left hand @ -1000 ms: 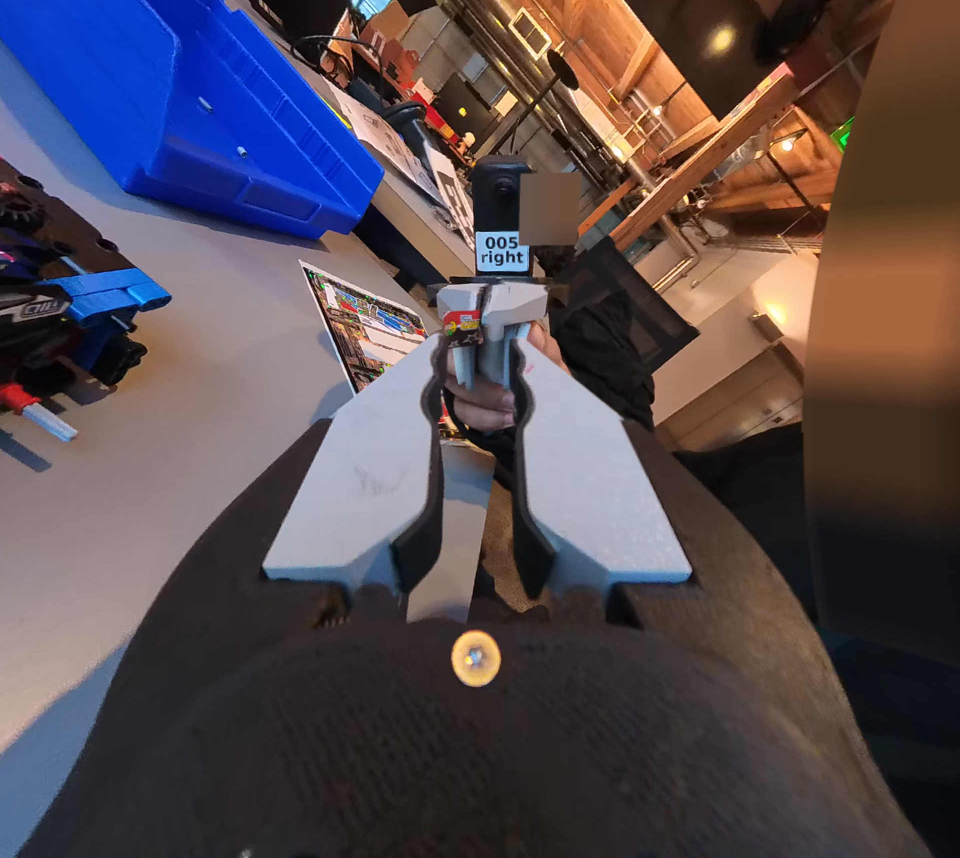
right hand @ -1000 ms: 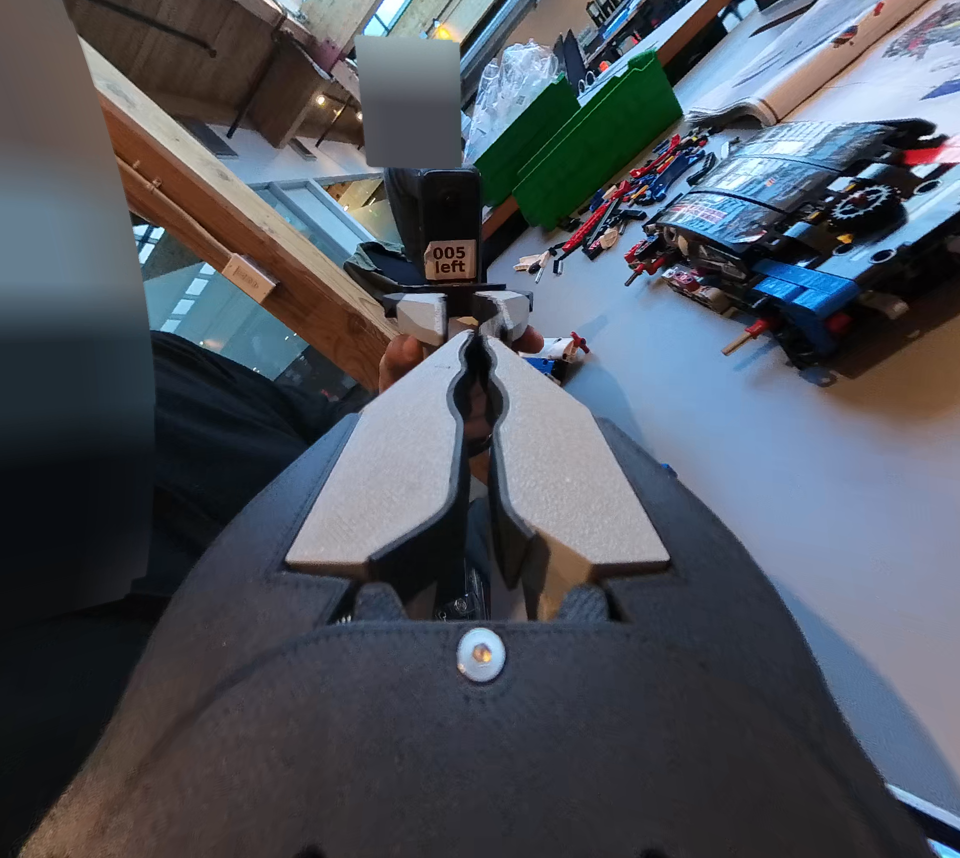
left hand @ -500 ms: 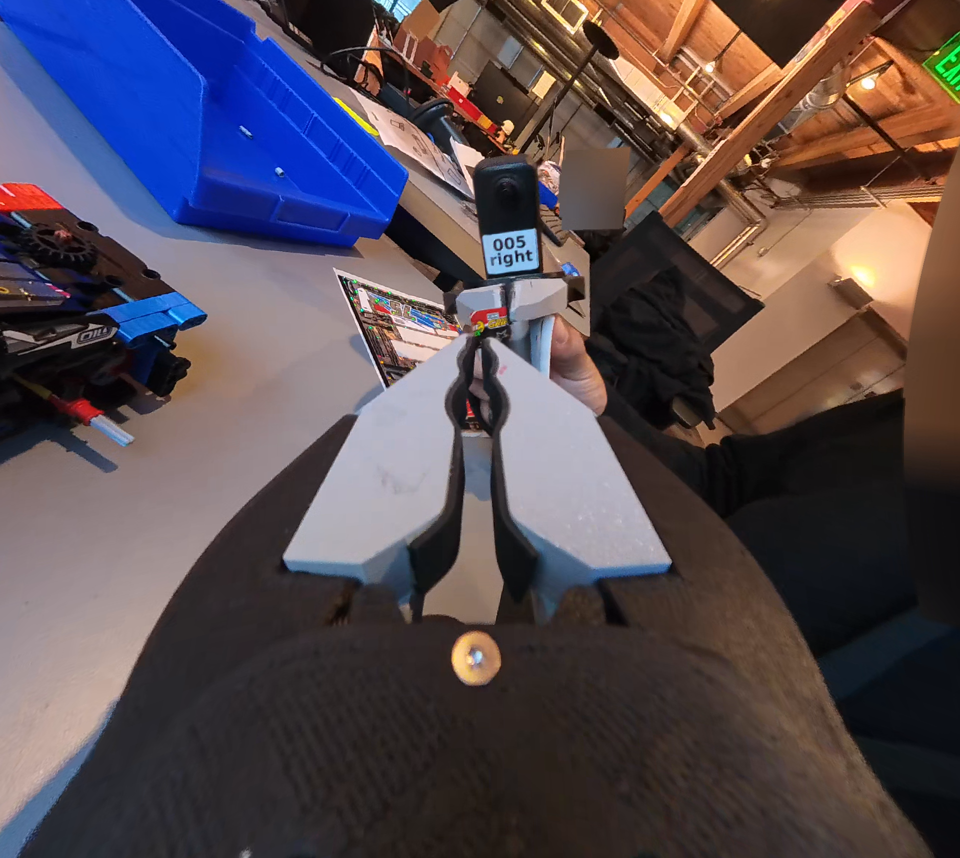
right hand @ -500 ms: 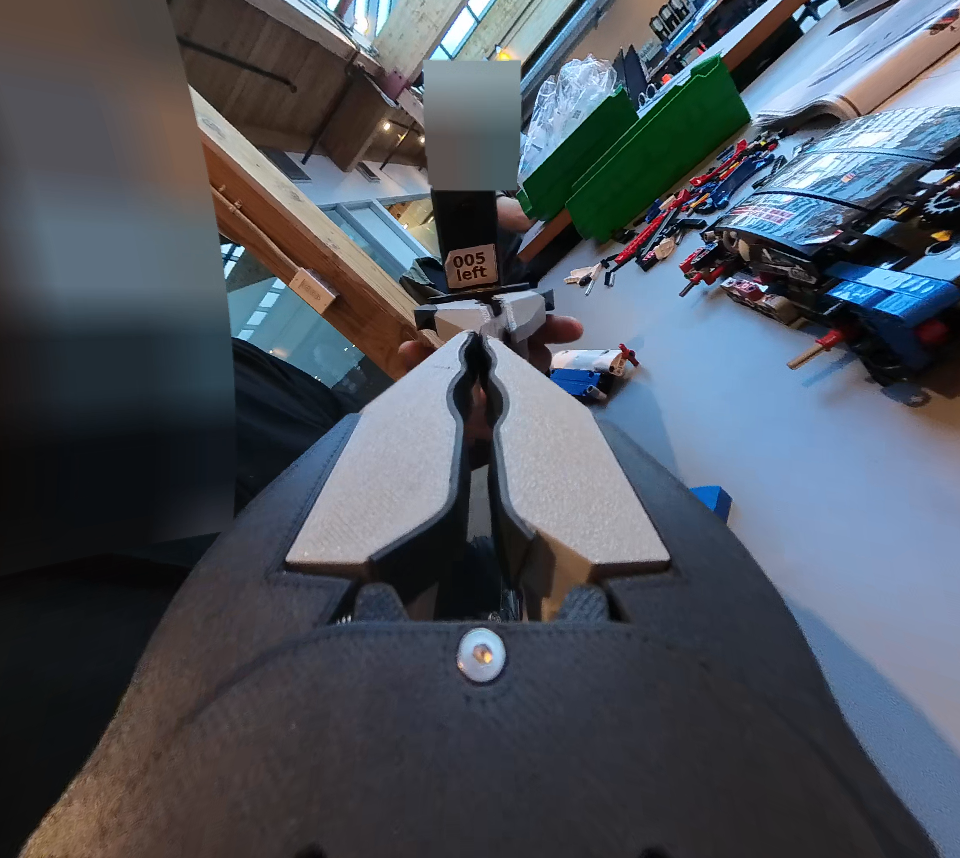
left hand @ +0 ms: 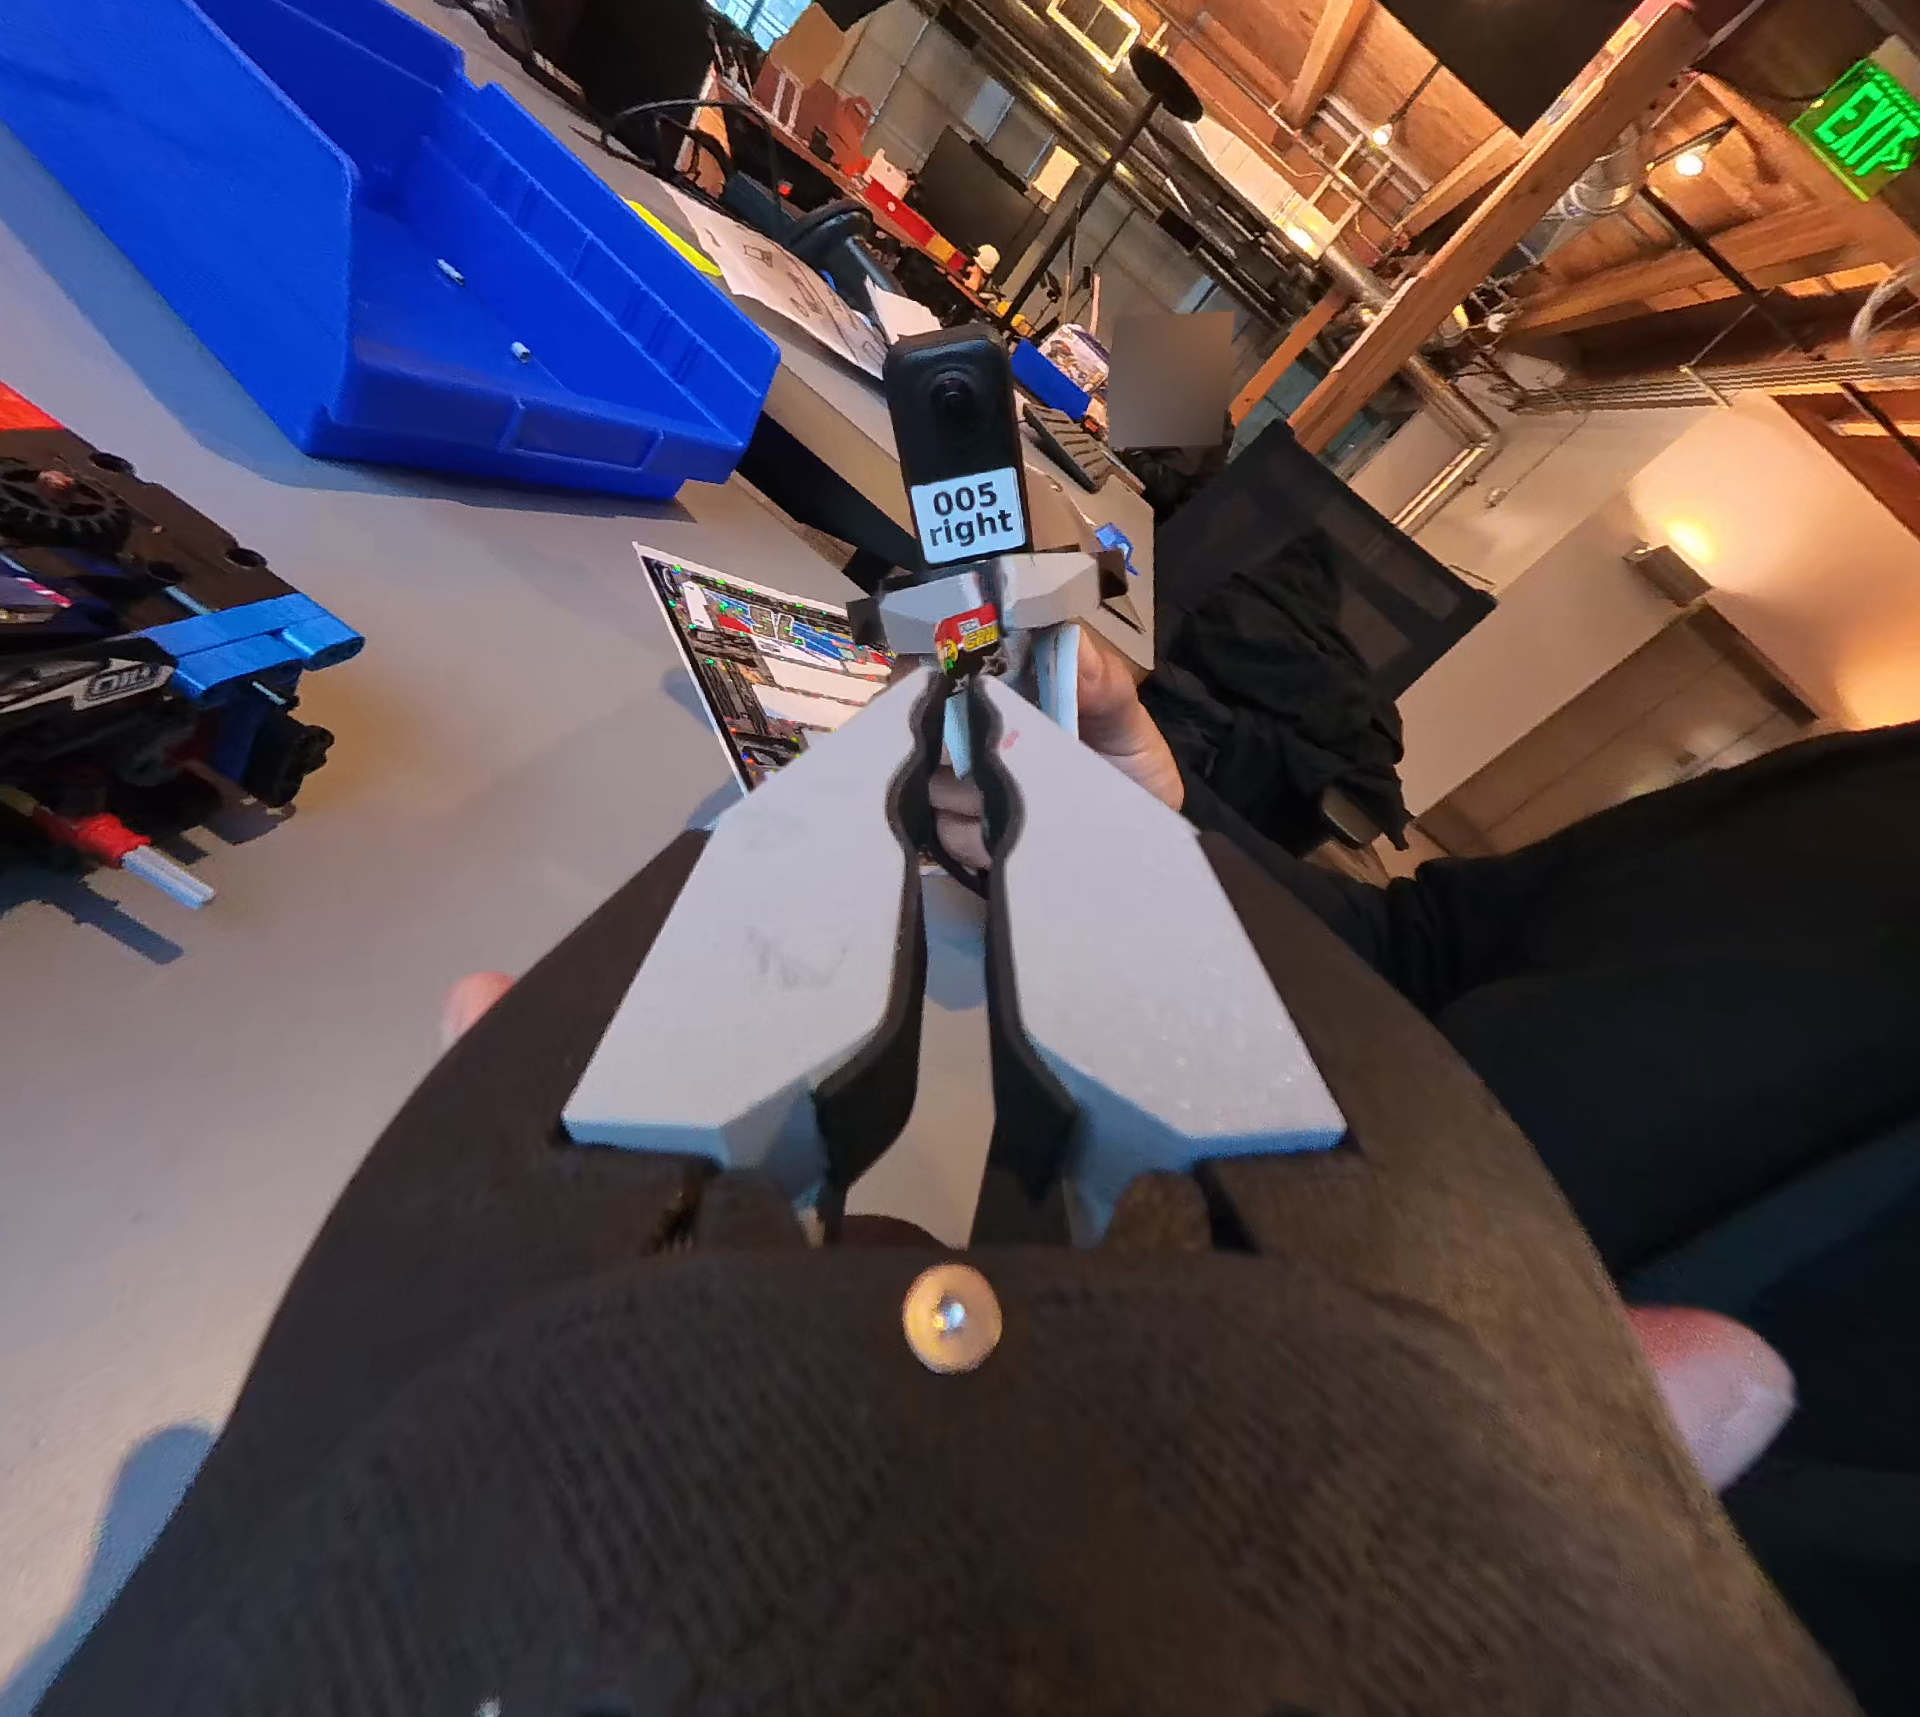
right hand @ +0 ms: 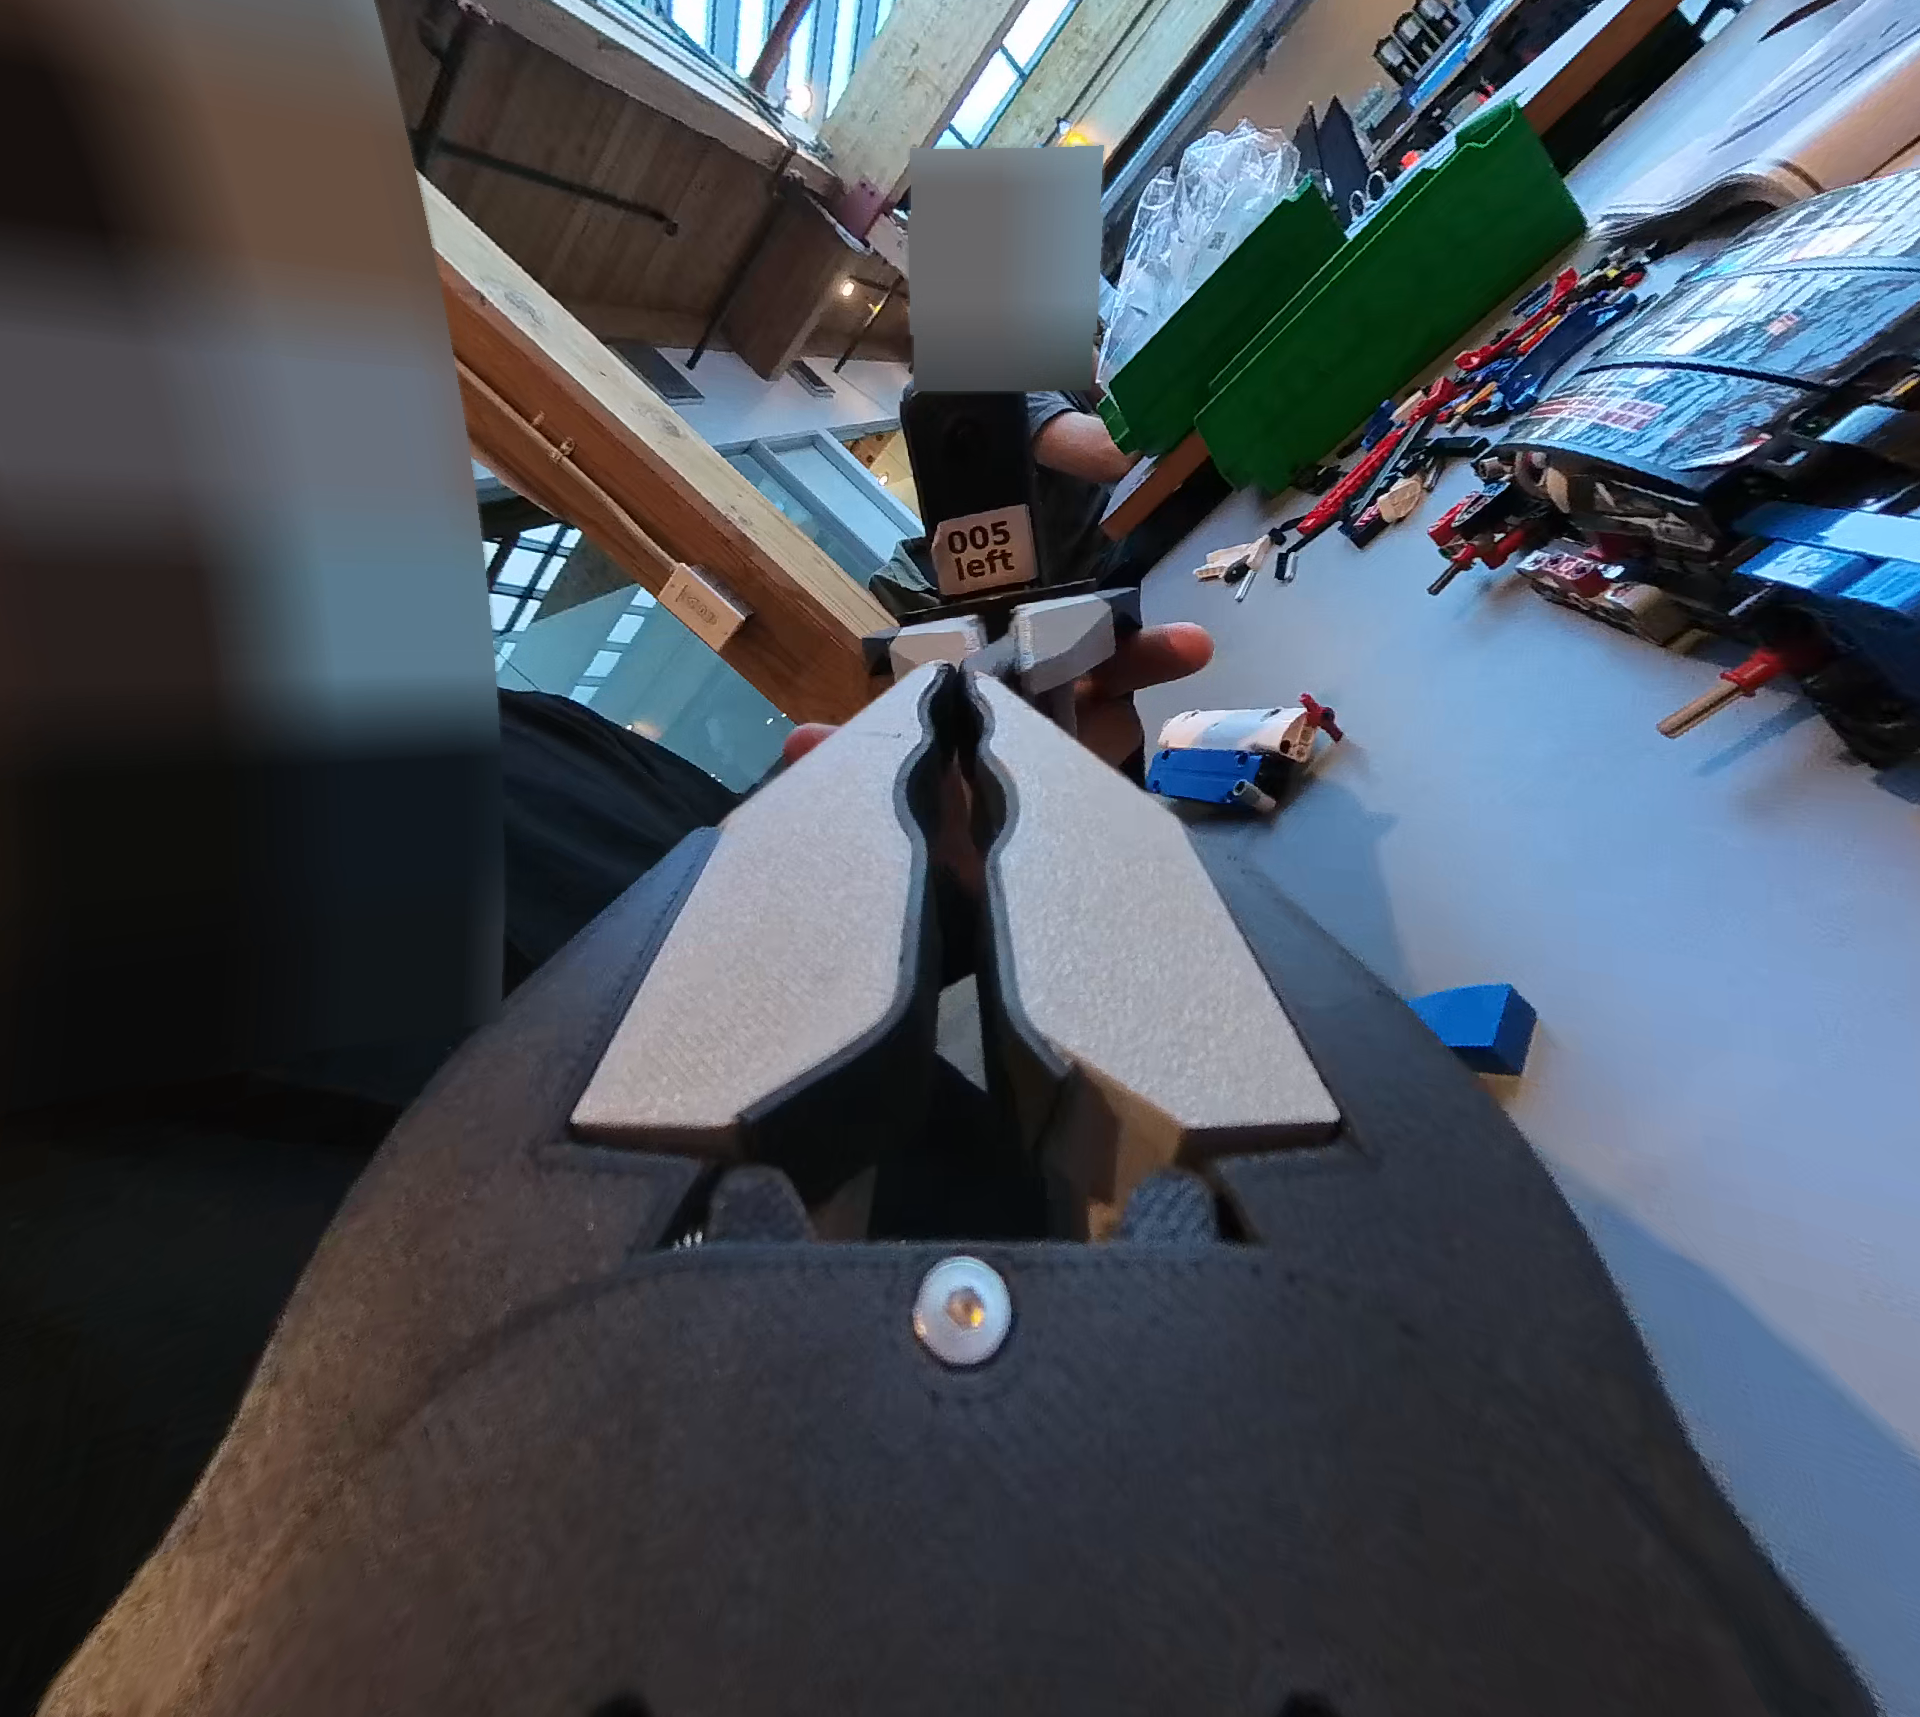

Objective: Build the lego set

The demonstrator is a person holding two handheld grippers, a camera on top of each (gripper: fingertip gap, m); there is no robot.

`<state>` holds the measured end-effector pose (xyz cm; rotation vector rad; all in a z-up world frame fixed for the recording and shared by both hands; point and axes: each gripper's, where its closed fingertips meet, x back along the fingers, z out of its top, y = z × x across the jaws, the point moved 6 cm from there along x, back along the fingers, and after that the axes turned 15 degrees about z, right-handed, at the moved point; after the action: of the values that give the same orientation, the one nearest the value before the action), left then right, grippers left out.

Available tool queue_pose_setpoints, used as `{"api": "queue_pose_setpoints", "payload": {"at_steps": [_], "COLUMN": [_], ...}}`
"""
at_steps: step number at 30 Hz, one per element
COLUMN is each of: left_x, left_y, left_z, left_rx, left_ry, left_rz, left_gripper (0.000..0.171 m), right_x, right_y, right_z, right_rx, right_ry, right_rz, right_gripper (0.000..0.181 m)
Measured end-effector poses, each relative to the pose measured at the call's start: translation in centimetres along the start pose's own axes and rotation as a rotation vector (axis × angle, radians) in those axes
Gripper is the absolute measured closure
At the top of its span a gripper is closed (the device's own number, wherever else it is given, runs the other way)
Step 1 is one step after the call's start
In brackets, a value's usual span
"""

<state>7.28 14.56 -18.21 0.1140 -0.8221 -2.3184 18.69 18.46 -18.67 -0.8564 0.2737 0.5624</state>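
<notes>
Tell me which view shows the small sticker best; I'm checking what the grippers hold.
The left wrist view: the sticker shows red and yellow at the right gripper fingertips, in front of the left gripper. In the right wrist view I cannot make it out.

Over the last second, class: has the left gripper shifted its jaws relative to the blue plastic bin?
Yes. The left gripper closed its jaws almost fully and swung rightward, away from the blue plastic bin.

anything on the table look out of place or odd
One blue brick lies alone on the bare grey table, apart from the loose parts heaped by the green bins. Otherwise nothing stands out.
</notes>
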Motion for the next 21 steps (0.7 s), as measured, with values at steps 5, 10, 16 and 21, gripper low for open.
{"api": "queue_pose_setpoints", "payload": {"at_steps": [5,10,16,21], "left_x": [-0.1,0.0,-0.1,1.0], "left_y": [0.3,0.1,-1.6,-0.1], "left_z": [-0.1,-0.3,-1.5,-2.2], "left_rx": [0.032,0.092,0.108,-0.014], "left_ry": [0.007,0.007,-0.045,-0.110], "left_rz": [-0.033,-0.088,-0.013,-0.106], "left_gripper": [0.165,0.161,0.148,0.125], "right_x": [0.2,-0.1,0.5,2.3], "right_y": [-0.1,-0.3,-1.2,-0.7], "right_z": [0.0,-0.3,0.8,1.5], "right_rx": [-0.017,-0.009,0.009,0.007], "right_ry": [0.018,-0.005,0.069,0.026], "right_rz": [0.027,0.024,0.063,-0.084], "right_gripper": [0.181,0.181,0.181,0.181]}}
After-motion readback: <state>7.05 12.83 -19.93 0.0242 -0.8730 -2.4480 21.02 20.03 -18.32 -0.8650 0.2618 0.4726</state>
